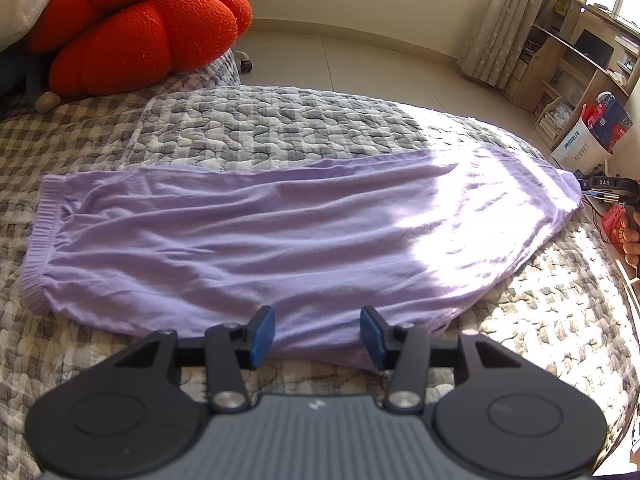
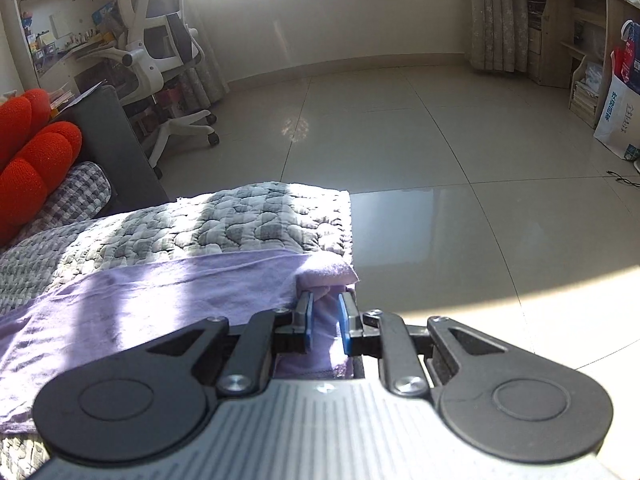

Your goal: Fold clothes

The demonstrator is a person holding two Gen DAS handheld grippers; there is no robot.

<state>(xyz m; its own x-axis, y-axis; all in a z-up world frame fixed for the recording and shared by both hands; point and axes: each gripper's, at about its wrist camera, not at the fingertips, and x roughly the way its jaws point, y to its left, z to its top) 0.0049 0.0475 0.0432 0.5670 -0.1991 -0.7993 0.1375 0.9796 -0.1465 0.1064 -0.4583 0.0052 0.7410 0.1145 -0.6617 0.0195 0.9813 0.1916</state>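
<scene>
Bedroom, tiled floor, sun across it; bed under a grey checked quilt. Red cushion at the bed's far left; white chair by bookshelves beyond; curtain and wooden shelving at the right wall; white bag on the floor beside it. Lilac garment lies flat and lengthwise across the quilt, ribbed hem at the left end, right end in sunlight at the bed's edge. Left gripper: blue fingers standing about half apart over the garment's near edge, cloth below them, nothing pinched. Right gripper: fingers narrow, a bunched fold of the garment's end between them at the bed's corner; whether the pads press it, cannot tell.
</scene>
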